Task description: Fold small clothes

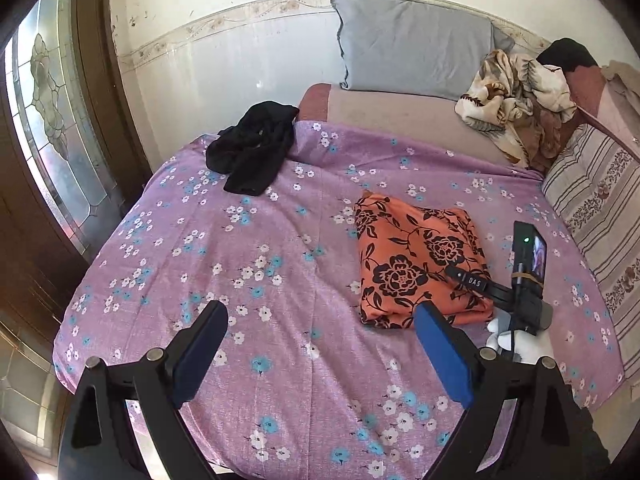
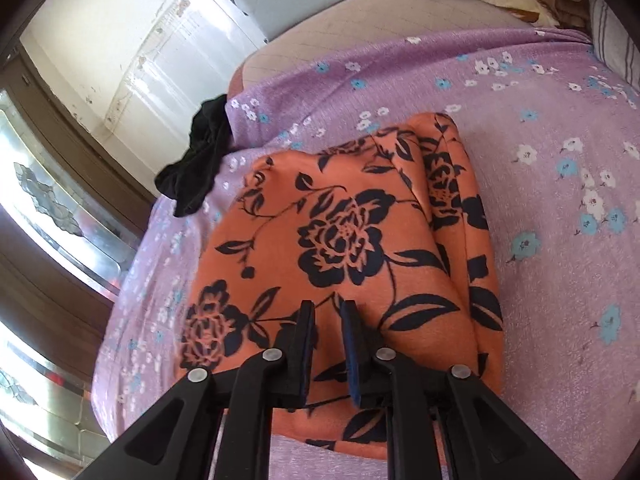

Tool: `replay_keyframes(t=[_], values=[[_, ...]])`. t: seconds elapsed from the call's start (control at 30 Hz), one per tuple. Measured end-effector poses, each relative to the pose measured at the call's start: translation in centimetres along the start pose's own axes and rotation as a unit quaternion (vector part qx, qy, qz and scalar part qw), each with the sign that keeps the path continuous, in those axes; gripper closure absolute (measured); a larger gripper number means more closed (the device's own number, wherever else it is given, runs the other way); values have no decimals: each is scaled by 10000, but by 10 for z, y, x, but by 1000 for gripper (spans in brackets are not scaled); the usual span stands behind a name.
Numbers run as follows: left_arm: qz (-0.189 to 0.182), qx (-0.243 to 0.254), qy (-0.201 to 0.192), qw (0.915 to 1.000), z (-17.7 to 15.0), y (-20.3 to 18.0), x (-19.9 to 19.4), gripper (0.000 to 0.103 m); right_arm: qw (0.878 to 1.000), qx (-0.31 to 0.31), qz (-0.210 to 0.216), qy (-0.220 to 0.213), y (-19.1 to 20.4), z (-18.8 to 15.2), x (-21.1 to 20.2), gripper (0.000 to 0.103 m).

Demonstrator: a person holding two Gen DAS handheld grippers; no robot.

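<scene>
- L gripper (image 1: 320, 332) hung above the purple flowered sheet (image 1: 280, 280), fingers spread wide, nothing between them.
- R gripper (image 2: 328, 312) sat low over the near part of the orange cloth (image 2: 340, 220); fingers nearly together w/ a narrow gap. Cloth showed in the gap, but can't tell whether any was pinched or the tips only pressed on top.
- From the L cam, R gripper (image 1: 464, 278) reached in from the right, its tip lying on the orange cloth (image 1: 416, 264).
- Orange cloth w/ black flower print lay folded into a thick rough rectangle on the sheet, right of centre. Layered edges stacked along its right side in R cam.
- Black garment (image 1: 252, 156) lay crumpled, unfolded, at the far left of the sheet, well apart from the orange cloth; also seen in R cam (image 2: 200, 168).
- Beyond the sheet: bare beige mattress (image 1: 400, 116).
- Grey pillow (image 1: 412, 56) leaned on the back wall.
- Brown-cream blanket (image 1: 516, 100) bunched at far right; striped cushion (image 1: 596, 208) along the right edge.
</scene>
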State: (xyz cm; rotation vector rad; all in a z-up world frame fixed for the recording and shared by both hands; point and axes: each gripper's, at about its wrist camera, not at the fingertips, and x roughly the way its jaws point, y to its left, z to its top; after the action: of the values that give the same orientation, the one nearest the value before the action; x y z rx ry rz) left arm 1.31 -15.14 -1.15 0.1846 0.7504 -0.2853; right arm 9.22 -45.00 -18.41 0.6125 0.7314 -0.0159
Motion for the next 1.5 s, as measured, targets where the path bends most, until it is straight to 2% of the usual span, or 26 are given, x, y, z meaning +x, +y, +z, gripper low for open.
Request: replay_keyframes(t=[0.1, 0.13, 0.23, 0.3, 0.57, 0.77, 0.93, 1.07, 1.2, 1.23, 1.3, 1.33, 1.4, 1.5], values=[[-38, 84, 50, 9999, 0, -6, 8, 9, 9994, -208, 74, -256, 7, 2, -13, 86], [-37, 114, 72, 9999, 0, -8, 12, 9, 9995, -233, 47, -198, 6, 1, -11, 86], [-45, 161, 187, 9997, -1, -11, 25, 9, 9984, -41, -186, 530, -7, -6, 16, 76], [-42, 196, 288, 9994, -3, -10, 32, 9, 9993, -25, -75, 365, -7, -4, 15, 76], [101, 84, 357, 9993, 0, 5, 34, 9, 9994, -92, -18, 345, -7, -6, 18, 76], [134, 265, 459, 9985, 5, 2, 28, 9, 9990, -260, 57, 353, -11, -16, 5, 76], [166, 320, 277, 9990, 13, -3, 25, 9, 9990, -196, 86, 387, -11, -14, 5, 76], [-43, 244, 428, 9988, 4, -13, 46, 9, 9988, -190, 33, 451, -7, -10, -3, 76], [-91, 334, 604, 9976, -10, -23, 80, 9, 9983, -148, 552, -59, -6, 4, -37, 75], [-65, 331, 643, 9974, -13, -23, 88, 9, 9978, -140, 630, -147, -7, 6, -43, 72], [-38, 297, 674, 9973, -16, -18, 108, 9, 9975, -45, 648, -282, -13, 10, -53, 47], [58, 273, 648, 9975, -16, -14, 117, 9, 9979, 4, 534, -358, -17, 12, -56, 29], [282, 225, 575, 9977, -15, -5, 137, 9, 9981, 97, 455, -398, -24, 17, -57, 29], [352, 99, 520, 9980, -8, 4, 166, 9, 9976, 346, 405, -432, -37, 24, -55, 29]])
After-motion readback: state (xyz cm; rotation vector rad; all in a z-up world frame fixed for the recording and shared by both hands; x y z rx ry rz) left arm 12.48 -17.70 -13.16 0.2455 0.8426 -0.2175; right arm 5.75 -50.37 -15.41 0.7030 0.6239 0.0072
